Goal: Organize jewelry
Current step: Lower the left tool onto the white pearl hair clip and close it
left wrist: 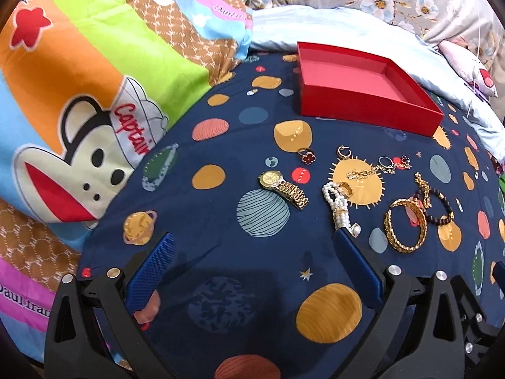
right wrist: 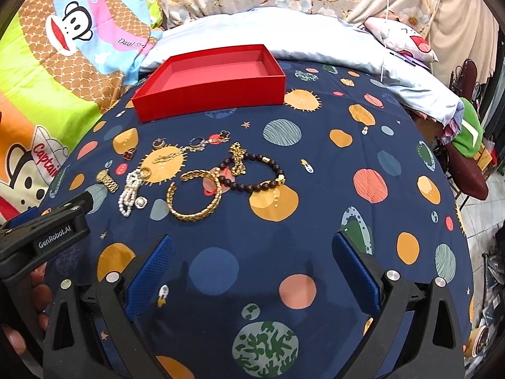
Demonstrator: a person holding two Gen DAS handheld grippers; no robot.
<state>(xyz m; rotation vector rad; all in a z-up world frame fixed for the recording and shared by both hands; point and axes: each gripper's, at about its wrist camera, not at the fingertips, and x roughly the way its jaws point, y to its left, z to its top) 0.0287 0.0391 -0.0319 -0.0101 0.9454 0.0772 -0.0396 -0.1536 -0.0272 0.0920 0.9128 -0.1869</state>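
Both tongs stand released, jaws wide apart, nothing between them. The left tongs (left wrist: 252, 262) and right tongs (right wrist: 252, 262) hover low over the bed (left wrist: 221, 284), which carries a navy planet-print sheet.

Left to right, in the left wrist view:
- gold watch (left wrist: 279, 184), its band running toward the lower right;
- red clover ring (left wrist: 306, 155), just beyond the watch;
- pearl bracelet (left wrist: 339, 203), long axis running roughly toward the camera, its near end just beside the tip of the left tongs' right finger; contact cannot be confirmed;
- gold hoop earring (left wrist: 342, 151) and fine gold chain (left wrist: 363, 172);
- gold bangle (left wrist: 405, 225), lying flat, overlapping the dark bead bracelet (left wrist: 442, 208).

The red box (left wrist: 356, 79) sits open and empty on the bed beyond the jewelry, well apart from both tongs.

Governing relation: the jewelry lies ahead and slightly right of the left tongs, ahead and left of the right tongs. The left tongs are nearer the watch and pearls; the right tongs are nearer the bangle (right wrist: 194, 195) and bead bracelet (right wrist: 252, 173). Judgement: no item is boxed yet.

Legible writing: "GenRobot.AI" on the left tongs' body in the right wrist view; "Captain" and partly "Paul fra…" on the monkey quilt (left wrist: 79, 94).
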